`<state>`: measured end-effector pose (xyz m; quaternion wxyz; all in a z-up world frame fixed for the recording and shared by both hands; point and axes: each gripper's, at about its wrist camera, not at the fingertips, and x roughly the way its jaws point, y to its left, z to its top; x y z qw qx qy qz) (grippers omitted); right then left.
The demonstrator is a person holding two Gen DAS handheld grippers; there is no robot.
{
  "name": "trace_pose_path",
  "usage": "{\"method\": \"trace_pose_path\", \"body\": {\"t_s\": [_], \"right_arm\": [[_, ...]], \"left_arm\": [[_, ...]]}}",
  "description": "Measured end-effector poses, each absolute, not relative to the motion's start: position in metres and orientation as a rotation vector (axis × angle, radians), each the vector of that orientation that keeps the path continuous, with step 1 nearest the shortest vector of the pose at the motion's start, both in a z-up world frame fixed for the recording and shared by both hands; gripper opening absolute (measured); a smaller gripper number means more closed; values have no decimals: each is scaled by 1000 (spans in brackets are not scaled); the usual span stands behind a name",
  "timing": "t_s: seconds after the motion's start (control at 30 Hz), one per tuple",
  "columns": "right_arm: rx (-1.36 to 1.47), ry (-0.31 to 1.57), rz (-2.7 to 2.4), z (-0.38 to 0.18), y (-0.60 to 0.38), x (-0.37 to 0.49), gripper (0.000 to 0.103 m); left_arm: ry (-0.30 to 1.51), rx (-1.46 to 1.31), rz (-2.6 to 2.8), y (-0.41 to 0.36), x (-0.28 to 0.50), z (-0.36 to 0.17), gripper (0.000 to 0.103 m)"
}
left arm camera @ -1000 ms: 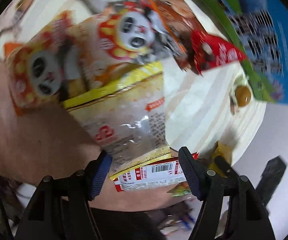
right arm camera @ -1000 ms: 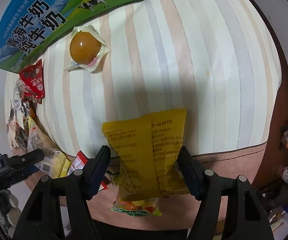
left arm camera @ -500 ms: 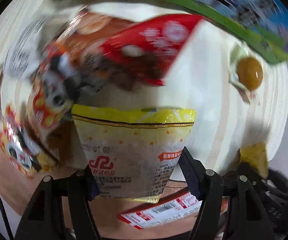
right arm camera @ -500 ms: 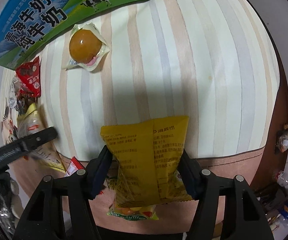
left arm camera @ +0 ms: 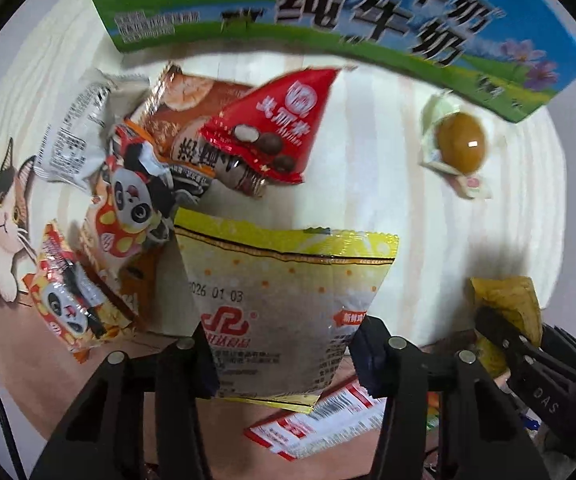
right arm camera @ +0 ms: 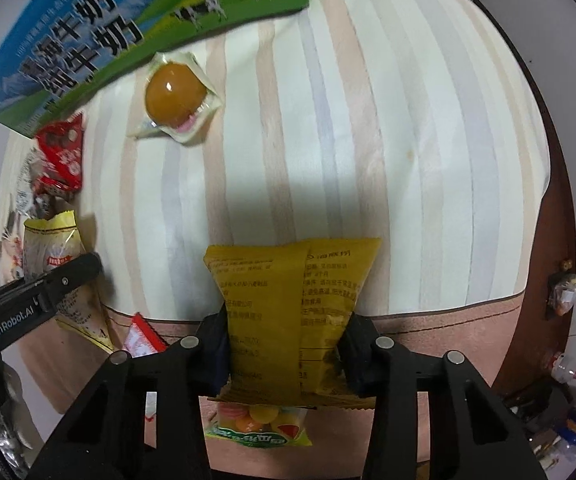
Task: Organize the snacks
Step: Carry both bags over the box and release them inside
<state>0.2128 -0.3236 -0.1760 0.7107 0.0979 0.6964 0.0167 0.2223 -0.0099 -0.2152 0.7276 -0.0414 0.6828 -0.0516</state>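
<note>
Snacks everywhere, two of them held. Nearest in the left wrist view: left tongs (left arm camera: 284, 354) closed on the lower part of a yellow-edged clear packet (left arm camera: 284, 300), lifted clear of the striped cloth (left arm camera: 367, 184). Beneath it, flat on the brown border, a red-and-white sachet (left arm camera: 319, 420). Nearest in the right wrist view: right tongs (right arm camera: 286, 354) clamped on a mustard-yellow packet (right arm camera: 291, 312), upright between the fingers, hanging over the cloth's near edge; below it, a fruit-candy bag (right arm camera: 258, 424) on the brown border.

Further out on the left side, a loose heap: panda-print packets (left arm camera: 128, 208), a white wrapper (left arm camera: 72, 136), a brown biscuit pack (left arm camera: 192, 120), a red triangular chocolate pouch (left arm camera: 280, 128) on top. Well apart to the right, alone, a wrapped brown egg (left arm camera: 459, 144). Farthest back, a blue-green milk carton box (right arm camera: 88, 40) lying along the rear edge of the table.

Judged step: carrying, both hands loaded, nothing yet set down in a sorted place. No tray or bin in view, so the destination cannot be told; most likely grouping by kind on the bare stretch of cloth at centre and right. Next move calls for lowering each packet flat onto free cloth, clear of the egg and the heap, before opening the tongs; thin crinkly film likely to slip or fold, so a low release needed.
</note>
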Motion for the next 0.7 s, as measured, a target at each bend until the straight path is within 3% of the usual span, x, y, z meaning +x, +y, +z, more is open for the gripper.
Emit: {"method": "trace_pose_path", "body": {"t_s": [0.23,0.43,0.53,0.7], "right_arm": [[331,1388,116,-100,-322,234,46],[368,1229,199,-21,-319,290,46],[326,1164,199,5,-313,336,46],[274,1142,151,12,-308,414,46]], "left_arm": [[1389,-182,-219,-1,222,-124,47],[1246,-198,-305,-6,277,-30,47],[1187,-144,-280,-10,321,-3,47],[1201,-69,-206,1,401,-9,47]]}}
